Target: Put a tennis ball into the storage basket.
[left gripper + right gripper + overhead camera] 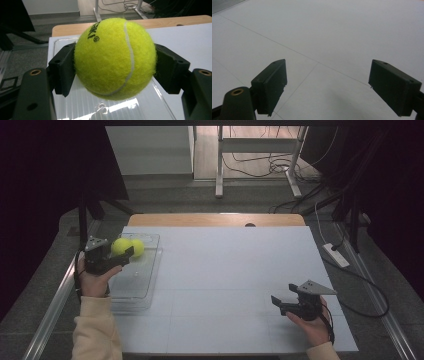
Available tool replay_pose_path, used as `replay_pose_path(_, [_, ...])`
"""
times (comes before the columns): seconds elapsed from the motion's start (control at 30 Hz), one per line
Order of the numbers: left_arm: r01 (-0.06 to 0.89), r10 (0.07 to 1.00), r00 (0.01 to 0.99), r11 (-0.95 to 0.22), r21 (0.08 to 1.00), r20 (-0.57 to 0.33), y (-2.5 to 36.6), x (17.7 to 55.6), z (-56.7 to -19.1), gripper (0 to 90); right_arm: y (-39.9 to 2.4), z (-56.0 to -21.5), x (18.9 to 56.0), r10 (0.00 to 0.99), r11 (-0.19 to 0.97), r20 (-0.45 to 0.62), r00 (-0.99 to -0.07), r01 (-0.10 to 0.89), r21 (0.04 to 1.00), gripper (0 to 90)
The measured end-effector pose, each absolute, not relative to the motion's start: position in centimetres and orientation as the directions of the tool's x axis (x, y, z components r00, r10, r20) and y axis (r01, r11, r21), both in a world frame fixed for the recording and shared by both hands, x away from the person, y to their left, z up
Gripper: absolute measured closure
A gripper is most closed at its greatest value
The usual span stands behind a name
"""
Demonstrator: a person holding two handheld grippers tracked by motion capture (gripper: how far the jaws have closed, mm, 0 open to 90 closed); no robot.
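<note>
The left hand-held gripper [116,254] was clamped on a yellow tennis ball [115,58], its pads pressing both sides, and held it above the clear plastic tray [145,285] at the left edge of the white worktop [225,270]. A second tennis ball [137,248] sat just beside it, over the tray. The right hand-held gripper [328,87] hung near the worktop's right side, jaws apart and empty.

The right gripper [328,87], jaws wide apart, hangs over the white table [342,37].
</note>
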State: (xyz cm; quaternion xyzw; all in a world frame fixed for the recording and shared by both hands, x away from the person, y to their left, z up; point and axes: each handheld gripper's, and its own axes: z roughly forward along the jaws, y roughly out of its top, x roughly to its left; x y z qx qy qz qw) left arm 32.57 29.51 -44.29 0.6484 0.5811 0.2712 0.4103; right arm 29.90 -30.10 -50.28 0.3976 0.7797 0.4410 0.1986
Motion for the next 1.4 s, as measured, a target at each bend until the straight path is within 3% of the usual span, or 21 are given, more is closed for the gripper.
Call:
replay_pose_path(0.87, [0.676,0.988,0.143,-0.06,0.734,-0.051,29.6,34.8,-46.9,27.0,-30.1,-50.3,29.9,0.795,0.303,0.033,-0.606,0.444,0.844,15.1])
replay_pose_path(1.4, [0.717,0.99,0.138,-0.102,0.69,0.003,29.2,35.3,-47.4,26.8,-30.2,-50.3,29.9,0.795,0.301,0.036,-0.606,0.445,0.843,15.0])
